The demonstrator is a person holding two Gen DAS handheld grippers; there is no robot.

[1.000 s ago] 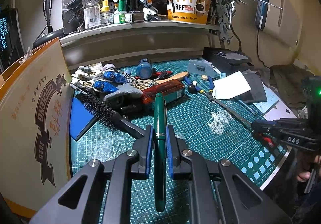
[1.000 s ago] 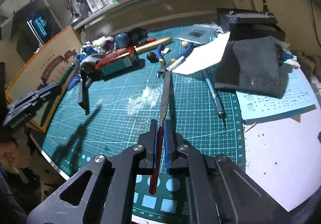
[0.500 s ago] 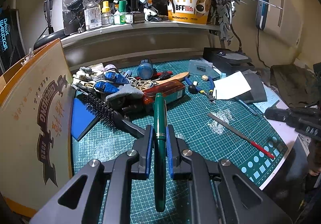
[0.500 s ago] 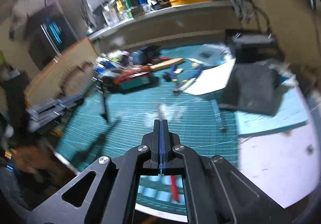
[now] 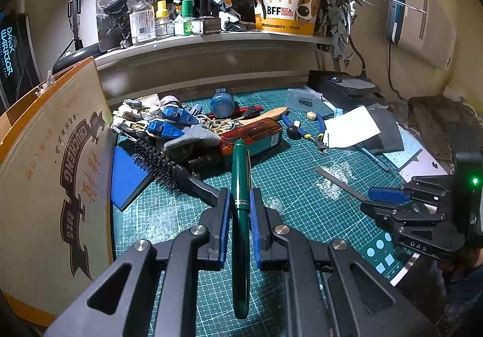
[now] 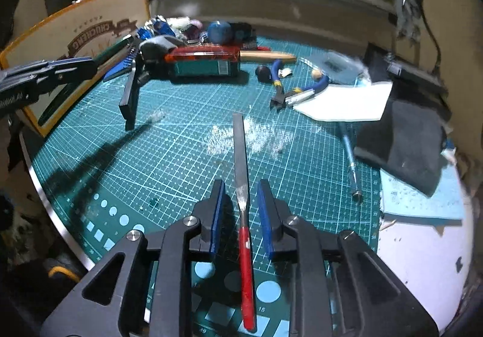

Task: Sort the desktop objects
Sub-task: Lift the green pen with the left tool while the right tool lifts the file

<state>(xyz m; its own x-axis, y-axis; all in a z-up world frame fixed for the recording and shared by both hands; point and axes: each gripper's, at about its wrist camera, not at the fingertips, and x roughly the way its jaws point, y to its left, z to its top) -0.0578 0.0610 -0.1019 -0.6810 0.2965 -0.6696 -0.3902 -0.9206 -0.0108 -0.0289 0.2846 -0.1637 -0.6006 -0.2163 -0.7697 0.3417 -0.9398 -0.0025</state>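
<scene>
The flat grey metal file with a red handle (image 6: 244, 216) lies on the green gridded cutting mat (image 6: 181, 162), between the blue pads of your right gripper (image 6: 241, 210), whose jaws stand apart and clear of it. Your left gripper (image 5: 240, 210) clamps a dark green fountain pen (image 5: 240, 186) above the mat, near the black bristled hairbrush (image 5: 163, 162). You seem to be mid-sort: next, lower and close on the file's neck squarely, or it may pivot.
</scene>
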